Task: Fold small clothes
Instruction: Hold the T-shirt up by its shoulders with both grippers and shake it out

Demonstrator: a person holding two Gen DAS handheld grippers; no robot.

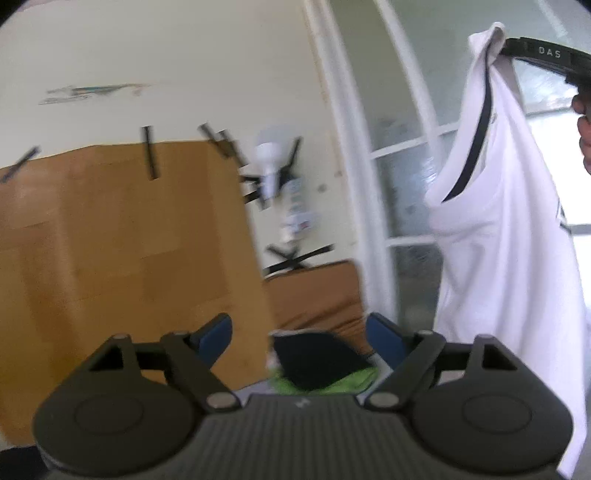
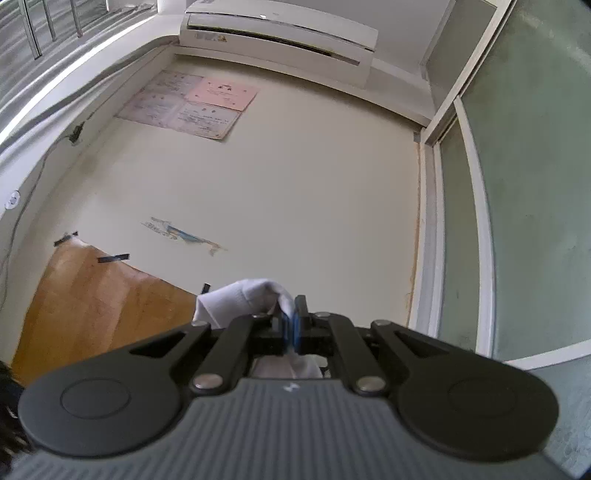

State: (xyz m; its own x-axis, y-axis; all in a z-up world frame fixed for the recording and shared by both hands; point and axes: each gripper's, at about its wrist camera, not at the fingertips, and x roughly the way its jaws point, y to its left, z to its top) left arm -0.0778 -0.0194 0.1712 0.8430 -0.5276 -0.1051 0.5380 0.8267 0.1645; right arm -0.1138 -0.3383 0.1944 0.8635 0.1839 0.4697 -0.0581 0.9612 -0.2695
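The right gripper [image 2: 291,325] is clamped on a bunched fold of a white shirt [image 2: 243,301], its 2 blue pads pressed together with cloth squeezed between them and a little more cloth showing below the linkage. The left gripper [image 1: 299,332] stands wide apart with nothing between its 2 blue pads [image 1: 216,338].

Only the left wrist view shows the whole garment: the white shirt [image 1: 506,229] hangs in the air at the right of the frame, pinched at its top by the right gripper [image 1: 517,51], with part of the person's hand [image 1: 583,122] at the frame edge. Its long axis runs vertically, the held end up and the free hem down. A dark trim line runs down along an opening near the top, and a dark print shows at its right edge. The same view shows a pile of dark and green clothes [image 1: 321,369] low between the open pads, brown cardboard [image 1: 122,240] taped to the wall, and a white-framed glass partition [image 1: 406,184] behind the shirt. This view is blurred.

The right wrist view tilts upward and shows what the other does not: a wall air conditioner [image 2: 277,29], papers [image 2: 192,103] stuck on the cream wall, and a patch of peeled paint [image 2: 181,234]. Here only the pinched knot of the shirt is visible.
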